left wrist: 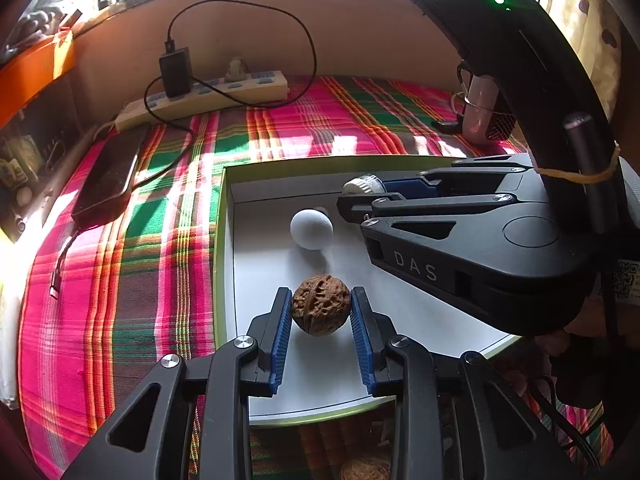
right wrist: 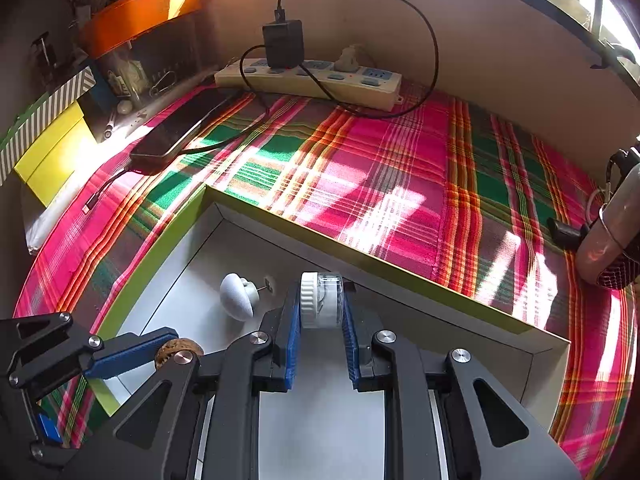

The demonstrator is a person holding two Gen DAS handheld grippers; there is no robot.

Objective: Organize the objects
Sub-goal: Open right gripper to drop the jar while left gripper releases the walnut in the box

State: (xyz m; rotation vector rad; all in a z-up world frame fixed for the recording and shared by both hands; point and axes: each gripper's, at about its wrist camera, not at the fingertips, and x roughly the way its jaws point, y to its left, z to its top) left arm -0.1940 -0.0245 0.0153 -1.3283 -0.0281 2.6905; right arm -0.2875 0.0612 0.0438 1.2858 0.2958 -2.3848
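Far left on the plaid cloth (left wrist: 120,248): a dark phone (left wrist: 110,174), power strip (left wrist: 208,94) behind. Then the green-edged white tray (left wrist: 222,240). Over its floor, left gripper (left wrist: 321,312) clamped on a brown walnut (left wrist: 321,309), blue pads (left wrist: 281,332) touching both sides. Beyond, a white ball-shaped piece (left wrist: 311,229) resting in the tray. Further right, right gripper (right wrist: 321,306) closed around a small clear jar with white ribbed cap (right wrist: 322,300), above the tray near its far wall.
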